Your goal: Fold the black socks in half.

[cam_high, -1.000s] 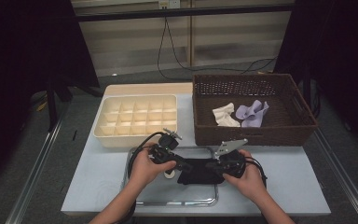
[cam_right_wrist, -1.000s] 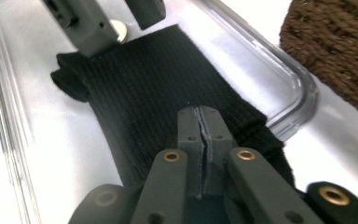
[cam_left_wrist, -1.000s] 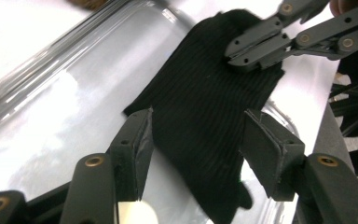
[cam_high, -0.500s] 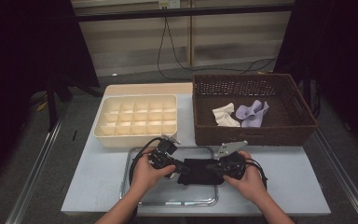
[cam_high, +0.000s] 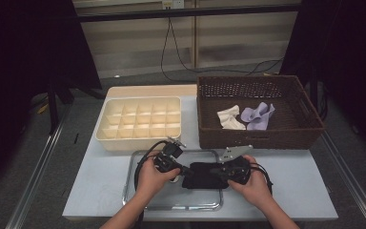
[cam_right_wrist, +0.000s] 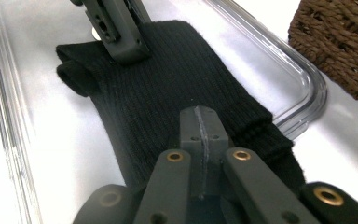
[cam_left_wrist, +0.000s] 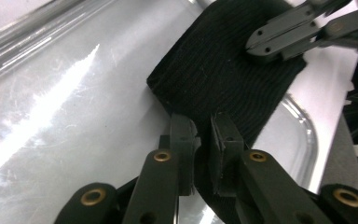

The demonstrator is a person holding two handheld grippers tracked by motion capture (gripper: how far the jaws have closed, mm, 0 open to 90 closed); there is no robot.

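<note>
Left gripper [cam_left_wrist: 204, 140] jaws have just been closing and are now nipping the near edge of the black sock [cam_left_wrist: 223, 74], which is lying across the metal tray [cam_high: 138, 202]. Advisable: seat the cloth deep before any lift. Right gripper [cam_right_wrist: 199, 135] is pressing together, flat on the sock's far end.

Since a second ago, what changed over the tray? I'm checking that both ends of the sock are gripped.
The left gripper has just been closing its jaws on the near end of the black ribbed sock. The right gripper stays clamped on the other end. The clear plastic tray and both hands kept their places.
</note>
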